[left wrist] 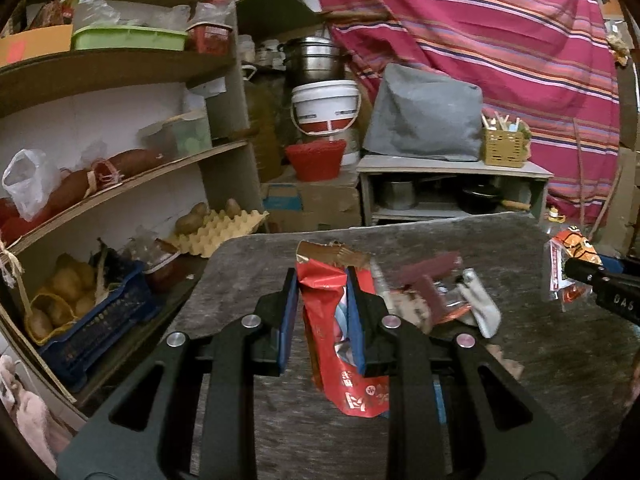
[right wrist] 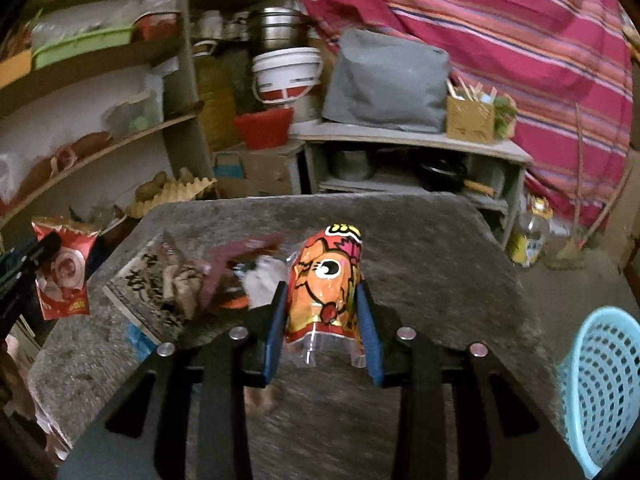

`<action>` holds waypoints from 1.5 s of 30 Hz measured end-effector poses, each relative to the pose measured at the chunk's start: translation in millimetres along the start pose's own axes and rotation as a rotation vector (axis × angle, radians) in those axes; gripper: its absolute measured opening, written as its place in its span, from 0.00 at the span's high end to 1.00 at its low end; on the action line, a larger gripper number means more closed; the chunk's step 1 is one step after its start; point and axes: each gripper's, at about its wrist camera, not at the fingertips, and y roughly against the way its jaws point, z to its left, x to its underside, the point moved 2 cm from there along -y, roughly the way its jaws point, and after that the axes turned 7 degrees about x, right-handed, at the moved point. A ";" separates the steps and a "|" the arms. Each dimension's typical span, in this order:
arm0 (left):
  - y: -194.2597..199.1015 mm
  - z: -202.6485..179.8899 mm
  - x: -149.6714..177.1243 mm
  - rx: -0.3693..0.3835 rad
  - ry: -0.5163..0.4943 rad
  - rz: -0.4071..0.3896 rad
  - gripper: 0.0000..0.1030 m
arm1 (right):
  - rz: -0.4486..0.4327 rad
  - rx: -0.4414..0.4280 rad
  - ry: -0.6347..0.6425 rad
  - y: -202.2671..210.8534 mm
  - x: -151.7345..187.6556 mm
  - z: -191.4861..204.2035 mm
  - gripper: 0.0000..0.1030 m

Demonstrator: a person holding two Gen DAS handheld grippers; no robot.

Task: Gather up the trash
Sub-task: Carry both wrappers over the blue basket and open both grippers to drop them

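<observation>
Wrappers sit pinched in both grippers: left gripper (left wrist: pixel 322 276) clamps a red packet (left wrist: pixel 340 328), right gripper (right wrist: pixel 322 292) clamps an orange packet (right wrist: pixel 326 280); blue basket (right wrist: pixel 604 384) stands near right.

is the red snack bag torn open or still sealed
Torn open: the red snack bag in the left gripper has a ragged, gaping top edge.

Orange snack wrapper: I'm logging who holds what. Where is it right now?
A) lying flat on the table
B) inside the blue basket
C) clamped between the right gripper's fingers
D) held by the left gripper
C: the orange snack wrapper stands between the blue pads of the right gripper, lifted off the table, while the left gripper holds a red packet.
</observation>
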 end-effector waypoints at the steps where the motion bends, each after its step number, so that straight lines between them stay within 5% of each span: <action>1: 1.2 -5.9 -1.0 0.010 -0.001 -0.003 0.79 | 0.009 -0.004 -0.022 1.0 1.5 -11.4 0.67; 7: 7.9 -37.7 -6.6 0.085 -0.005 -0.016 0.79 | 0.032 -0.003 -0.126 13.0 9.5 -73.4 0.67; 33: -14.6 -298.3 -11.6 0.500 -0.154 0.065 0.79 | 0.050 0.437 -0.191 81.2 47.6 -298.0 0.67; 45: -10.9 -438.2 15.4 0.645 -0.256 0.101 0.79 | 0.082 0.483 -0.296 89.7 78.5 -360.4 0.67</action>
